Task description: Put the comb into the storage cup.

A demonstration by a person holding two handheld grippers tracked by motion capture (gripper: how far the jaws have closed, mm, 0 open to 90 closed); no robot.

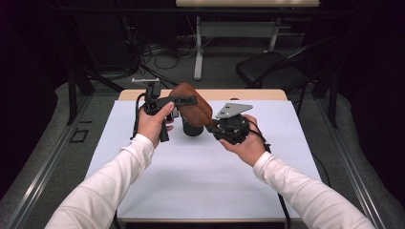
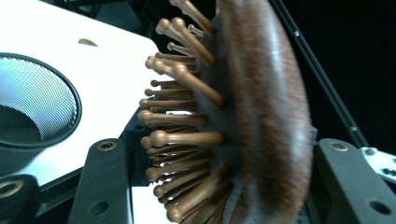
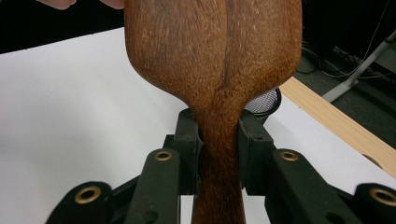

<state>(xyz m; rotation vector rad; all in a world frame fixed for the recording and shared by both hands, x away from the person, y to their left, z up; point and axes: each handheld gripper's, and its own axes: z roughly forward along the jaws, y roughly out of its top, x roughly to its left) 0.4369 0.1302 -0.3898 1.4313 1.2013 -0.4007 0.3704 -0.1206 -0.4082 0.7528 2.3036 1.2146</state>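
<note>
A person in white sleeves sits at a table [image 1: 200, 186] covered with a white sheet, holding a black two-jaw gripper in each hand. Both hands are raised just above the far half of the sheet, close together near the middle.

Between them is a wooden hairbrush [image 1: 193, 107] with a broad, oval brown head. It is held in the air, tilted, with its head toward the far left and its handle toward the right.

The right gripper [image 1: 215, 126] is clamped on the brush's narrow handle. In the right gripper view its two black pads [image 3: 187, 144] press against either side of the handle neck, with the smooth wooden back of the head rising above them.

The left gripper [image 1: 184, 101] reaches in from the left across the head of the brush. In the left gripper view the head [image 2: 261, 112] stands edge-on between the jaws, its rows of round-tipped wooden bristles [image 2: 182, 121] pointing left. The jaws sit close on either side of it; whether they actually press on the brush cannot be told.

Below the brush, on the sheet, stands a black mesh cup [image 1: 192, 129], dark and round. In the left gripper view its open rim and silvery mesh wall [image 2: 32, 102] appear at the left.

Beyond the table's far edge, the room is dark, with a black chair [image 1: 272, 67] at the far right.
</note>
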